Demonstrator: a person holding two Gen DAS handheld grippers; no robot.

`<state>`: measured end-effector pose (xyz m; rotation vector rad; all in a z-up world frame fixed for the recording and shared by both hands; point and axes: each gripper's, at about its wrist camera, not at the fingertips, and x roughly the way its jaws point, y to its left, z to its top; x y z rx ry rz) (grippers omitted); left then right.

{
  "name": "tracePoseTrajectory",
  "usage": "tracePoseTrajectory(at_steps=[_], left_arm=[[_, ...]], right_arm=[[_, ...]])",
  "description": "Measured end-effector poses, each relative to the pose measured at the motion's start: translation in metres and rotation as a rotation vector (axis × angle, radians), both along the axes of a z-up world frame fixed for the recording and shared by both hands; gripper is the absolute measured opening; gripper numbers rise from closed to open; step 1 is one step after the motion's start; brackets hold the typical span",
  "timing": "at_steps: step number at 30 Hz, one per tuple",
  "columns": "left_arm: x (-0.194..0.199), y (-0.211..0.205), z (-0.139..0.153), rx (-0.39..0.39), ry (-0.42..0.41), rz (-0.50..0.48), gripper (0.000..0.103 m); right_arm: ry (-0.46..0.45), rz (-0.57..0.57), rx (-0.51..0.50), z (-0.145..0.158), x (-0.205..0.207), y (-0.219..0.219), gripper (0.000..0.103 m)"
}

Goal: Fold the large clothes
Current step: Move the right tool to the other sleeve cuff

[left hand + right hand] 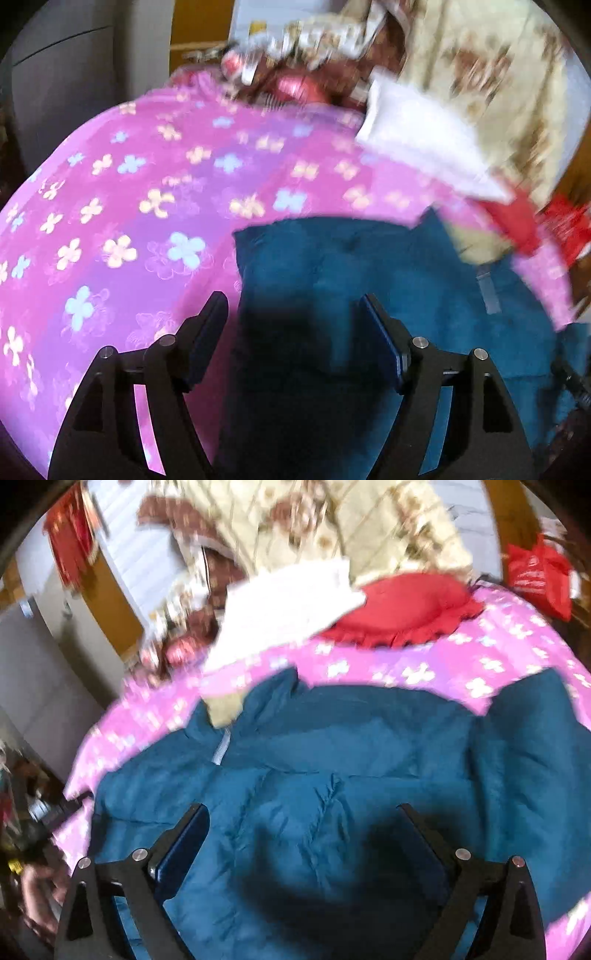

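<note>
Lying spread on pink flowered bedding (155, 192): one large teal garment (332, 760), creased. Left gripper (293, 328): jaws parted above the garment's edge, nothing between them. Right gripper (303, 834): jaws wide apart over the garment's middle, gripping nothing. Beyond: red frilled cushion (406, 605), white cloth (280, 609), cream floral quilt (332, 528).

No legible txt; red bag (537, 574) print too blurred.

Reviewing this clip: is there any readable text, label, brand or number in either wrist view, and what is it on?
None readable.
Red bag: pale marks that may be print, too blurred to read.
Pale tag on the teal garment: no legible text.
</note>
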<state>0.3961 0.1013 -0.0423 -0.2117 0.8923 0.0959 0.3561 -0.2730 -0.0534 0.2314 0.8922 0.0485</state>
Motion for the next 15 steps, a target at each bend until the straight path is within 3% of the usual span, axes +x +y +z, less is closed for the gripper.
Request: tracePoseTrajectory(at_steps=[1,2,4,7,10,12,15], left_arm=[[0.009,-0.003,-0.014,0.018,0.052,-0.006,0.076],[0.015,-0.005,-0.026,0.009,0.085,-0.020,0.076],[0.016,-0.004,-0.029,0.016,0.085,-0.004,0.085],[0.013,0.000,-0.022,0.025,0.084,0.011,0.085],[-0.011,-0.003,0.008,0.088,-0.019,0.009,0.085],[-0.031,-0.007,0.026,0.101,-0.083,-0.027,0.085],[-0.061,-0.019,0.033,0.089,-0.126,-0.092,0.085]], right_arm=[[0.060,-0.012,-0.079,-0.021,0.009,0.002,0.100],[0.054,0.005,-0.086,-0.032,0.008,0.002,0.103],[0.017,0.011,-0.082,-0.032,0.000,-0.002,0.103],[0.033,0.027,-0.086,-0.032,0.002,0.000,0.103],[0.062,0.018,-0.076,-0.018,0.001,0.000,0.102],[0.003,-0.002,-0.029,0.002,-0.022,-0.005,0.102],[-0.073,-0.017,-0.050,0.019,-0.054,0.004,0.102]])
